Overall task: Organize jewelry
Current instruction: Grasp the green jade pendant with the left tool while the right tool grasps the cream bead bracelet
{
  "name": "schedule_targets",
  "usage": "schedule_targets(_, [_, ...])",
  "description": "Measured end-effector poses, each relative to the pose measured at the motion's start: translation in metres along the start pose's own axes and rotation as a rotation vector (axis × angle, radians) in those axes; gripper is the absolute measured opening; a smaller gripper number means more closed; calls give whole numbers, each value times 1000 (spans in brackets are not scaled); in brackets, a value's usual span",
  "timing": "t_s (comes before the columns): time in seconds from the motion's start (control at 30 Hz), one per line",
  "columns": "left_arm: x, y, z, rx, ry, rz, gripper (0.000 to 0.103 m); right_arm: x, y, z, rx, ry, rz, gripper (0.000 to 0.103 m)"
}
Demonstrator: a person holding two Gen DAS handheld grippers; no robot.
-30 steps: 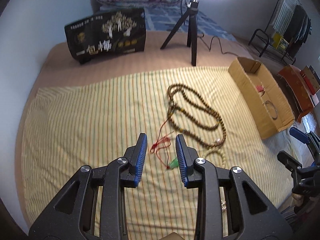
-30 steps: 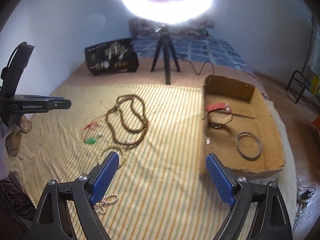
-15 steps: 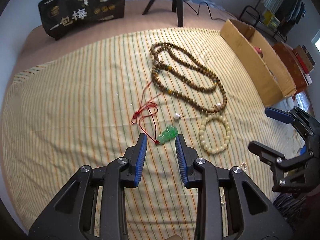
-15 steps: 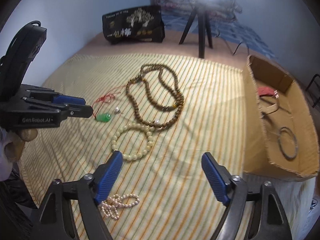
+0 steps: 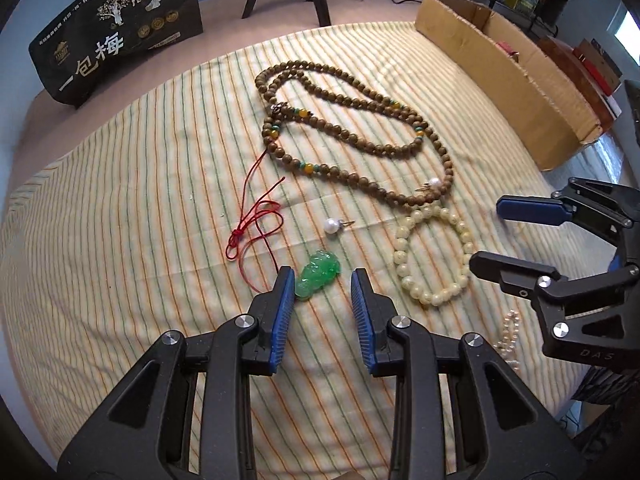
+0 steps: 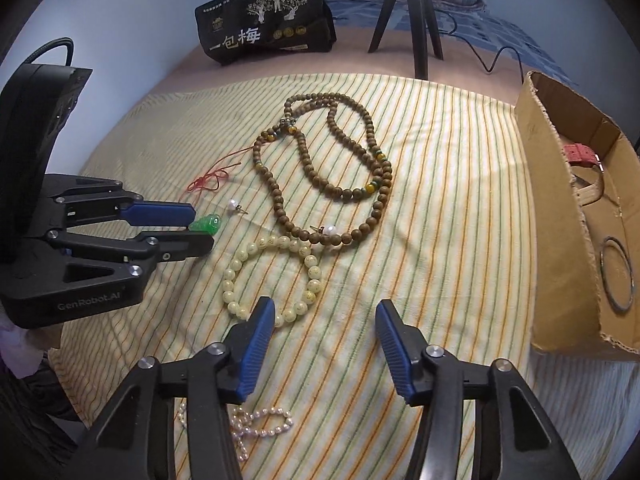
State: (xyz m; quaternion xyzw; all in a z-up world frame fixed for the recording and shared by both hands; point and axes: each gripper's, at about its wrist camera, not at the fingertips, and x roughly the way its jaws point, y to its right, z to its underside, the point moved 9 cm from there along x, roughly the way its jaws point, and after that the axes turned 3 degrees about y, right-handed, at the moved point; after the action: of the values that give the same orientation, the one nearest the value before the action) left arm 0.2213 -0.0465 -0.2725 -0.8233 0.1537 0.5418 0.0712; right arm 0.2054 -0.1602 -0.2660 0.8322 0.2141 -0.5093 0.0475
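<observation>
A green jade pendant [image 5: 318, 275] on a red cord [image 5: 256, 220] lies on the striped cloth, just between my open left gripper's [image 5: 322, 280] fingertips; it also shows in the right wrist view [image 6: 206, 224]. A cream bead bracelet [image 5: 432, 256] lies to its right, and in the right wrist view [image 6: 272, 276] it sits just ahead of my open, empty right gripper [image 6: 324, 312]. A long brown bead necklace [image 5: 352, 136] lies beyond. Two pearl earrings [image 5: 332, 225] and a pearl strand [image 6: 260, 428] lie nearby.
A cardboard box [image 6: 560, 184] at the right holds a metal bangle [image 6: 618, 274], a red item and a strap. A black printed bag [image 6: 264, 36] and a tripod [image 6: 416, 12] stand at the back. The cloth's near edge drops off below my grippers.
My left gripper has moved forward and down so the jade pendant now lies between its fingertips. My right gripper has moved closer to the cream bracelet and narrowed somewhat.
</observation>
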Motion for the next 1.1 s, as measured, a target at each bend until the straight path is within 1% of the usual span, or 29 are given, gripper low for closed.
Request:
schedule_targets(0.1, [5,-1,-1,-2,-5,5,29,3,-1,-1,3,-4,-5,50])
schedule_targets(0.2, [7,0,-1,0,-8,14,25,7,-2,-4,6,-8,-8,49])
schedule_targets(0.33, [10,3,0,30,-8,21,25,12,-5,-5,-3,-16,-4,49])
schedule_targets(0.43, [11,3,0,18,-6,26,25,15,-5,-5,-10,-21,14,44])
schedule_targets(0.5, [10,4,-1,23,-3,23,24,16,-5,-5,-23,-23,30,38])
schedule_targets(0.63, [4,4,3,17,3,32,24,16,-6,-6,-34,-21,33,36])
schedule_targets(0.73, [-1,7,5,15,3,62,25,16,-5,-5,-32,-21,29,36])
schedule_targets(0.8, [-1,6,5,40,13,32,25,15,-5,-5,-33,-21,29,37])
schedule_targets(0.9, [2,7,5,51,10,30,25,15,-5,-6,-34,-21,29,37])
schedule_targets(0.97, [3,9,6,79,20,14,25,16,-5,-6,-38,-22,31,36])
schedule_targets(1.03, [4,10,6,98,26,-8,24,16,-6,-5,-43,-21,34,32])
schedule_targets(1.1, [3,12,6,97,33,-15,24,16,-8,-6,-46,-21,30,15])
